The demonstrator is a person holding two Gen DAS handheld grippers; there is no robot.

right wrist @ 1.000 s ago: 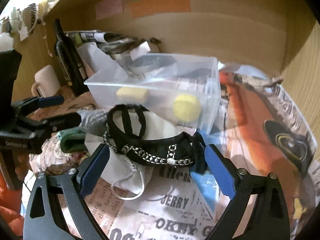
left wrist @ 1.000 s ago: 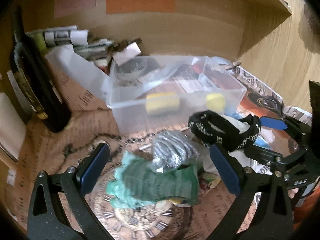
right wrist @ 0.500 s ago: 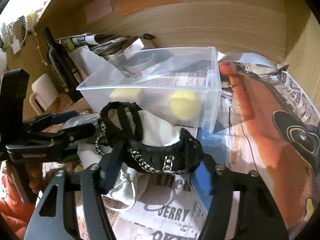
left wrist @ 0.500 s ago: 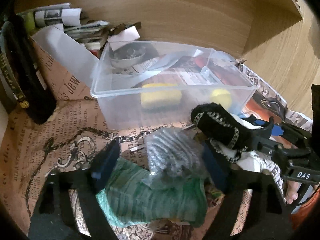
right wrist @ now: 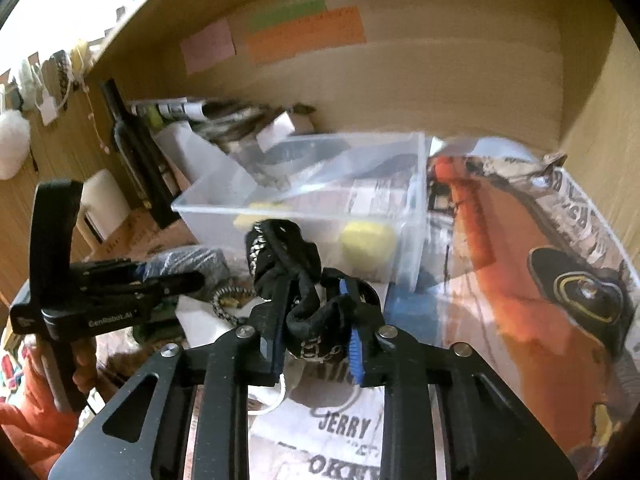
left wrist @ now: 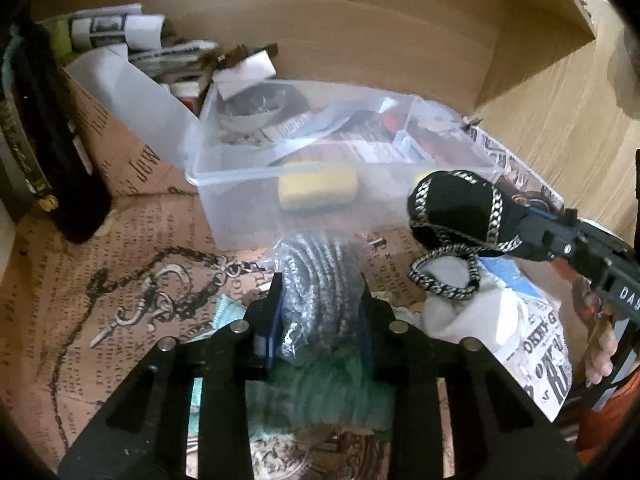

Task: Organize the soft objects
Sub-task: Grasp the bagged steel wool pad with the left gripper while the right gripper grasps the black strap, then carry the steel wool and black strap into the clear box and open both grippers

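My left gripper [left wrist: 320, 304] is shut on a grey knitted item in a clear bag [left wrist: 316, 280], which lies over a green knitted cloth [left wrist: 320, 392]. My right gripper [right wrist: 314, 320] is shut on a black strappy item with silver chain trim [right wrist: 288, 256] and holds it raised in front of the clear plastic bin [right wrist: 304, 216]. That black item [left wrist: 456, 212] and the right gripper also show at the right of the left wrist view. The bin [left wrist: 240, 184] holds a yellow sponge [left wrist: 318, 190] and a yellow ball [right wrist: 366, 242]. A white cloth bag [left wrist: 472, 312] lies below the black item.
A dark bottle [left wrist: 48, 148] stands at the left. Rolled papers and clutter [left wrist: 160, 56] sit behind the bin against the wooden back wall. Printed newspaper [right wrist: 520, 240] covers the surface. A white mug [right wrist: 106, 200] stands left of the bottle in the right wrist view.
Both grippers went from open to shut: the left closed on the bagged grey knit, the right closed on the black chain-trimmed item and lifted it off the white bag.
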